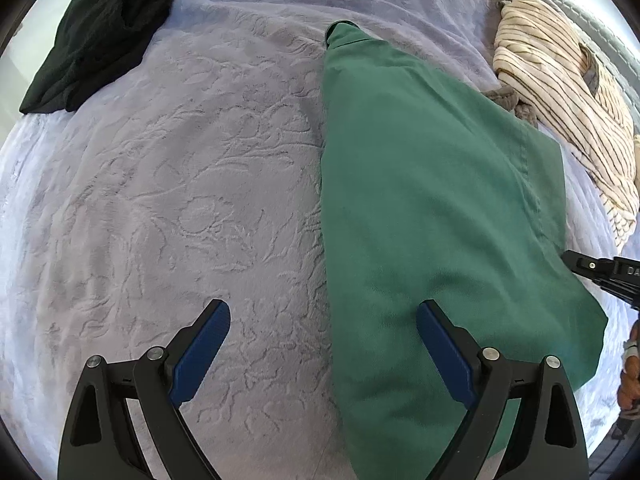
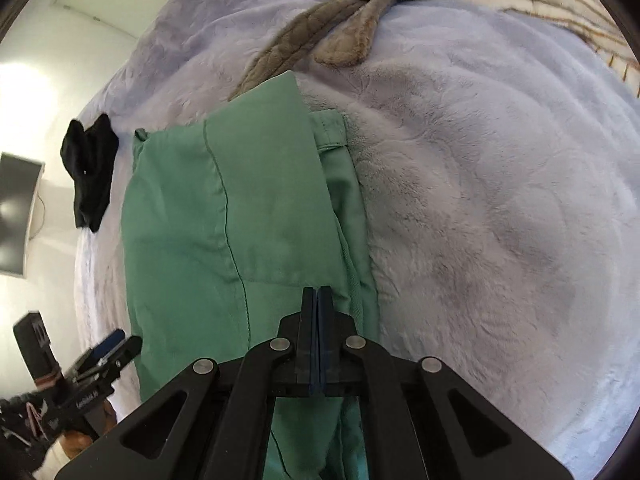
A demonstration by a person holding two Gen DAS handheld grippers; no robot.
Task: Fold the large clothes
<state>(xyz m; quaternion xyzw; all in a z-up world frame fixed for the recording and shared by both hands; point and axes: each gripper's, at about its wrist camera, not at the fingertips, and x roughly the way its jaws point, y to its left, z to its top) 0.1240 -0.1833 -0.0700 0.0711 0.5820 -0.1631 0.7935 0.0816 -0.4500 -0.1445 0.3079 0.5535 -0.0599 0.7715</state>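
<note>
While the right gripper has its blue pads pressed flat together with nothing visible between them, its tips hang over the green garment. Its frame hides the cloth's near end. Wide apart and empty, the left gripper straddles the garment's left edge. That folded green piece lies lengthwise on the lilac blanket, with bare blanket on both sides. A black garment sits far left, and a striped blanket, cut off by the frame, far right.
</note>
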